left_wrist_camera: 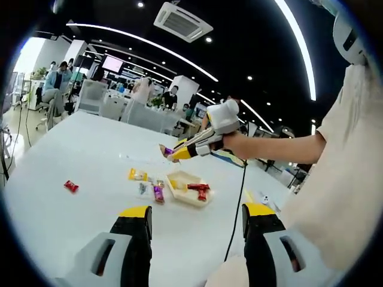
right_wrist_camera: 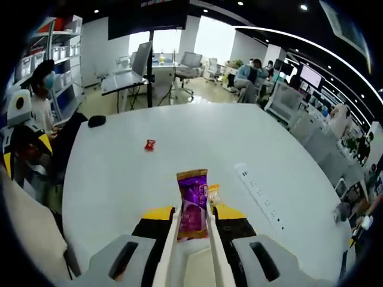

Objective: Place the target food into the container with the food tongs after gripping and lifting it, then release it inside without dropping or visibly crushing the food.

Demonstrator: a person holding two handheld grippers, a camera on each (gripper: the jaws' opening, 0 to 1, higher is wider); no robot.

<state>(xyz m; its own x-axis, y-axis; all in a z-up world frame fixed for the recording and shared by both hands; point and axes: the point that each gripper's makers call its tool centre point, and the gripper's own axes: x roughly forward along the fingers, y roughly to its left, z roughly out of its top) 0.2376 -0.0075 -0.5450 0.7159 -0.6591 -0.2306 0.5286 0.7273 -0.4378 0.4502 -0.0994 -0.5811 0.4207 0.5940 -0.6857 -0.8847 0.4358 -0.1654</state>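
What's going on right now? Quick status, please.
Right hand-held gripper shut on tongs clamping purple snack packet, lifted. Left hand-held gripper open, idle. Container below, unobstructed.

Your left gripper view is looking down across the white table (left_wrist_camera: pixel 72 155) from well back, facing the container (left_wrist_camera: pixel 187 192). Your right gripper view is hovering nearer above that table (right_wrist_camera: pixel 179 128), facing outward; both are sharing its top and the red packet (left_wrist_camera: pixel 71 186) (right_wrist_camera: pixel 149 144).

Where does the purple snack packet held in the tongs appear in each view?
Left gripper view: purple packet sits left of centre at the tip of the right gripper, above the container.
Right gripper view: low centre, clamped between the tongs.
Shared landmark: small red packet.
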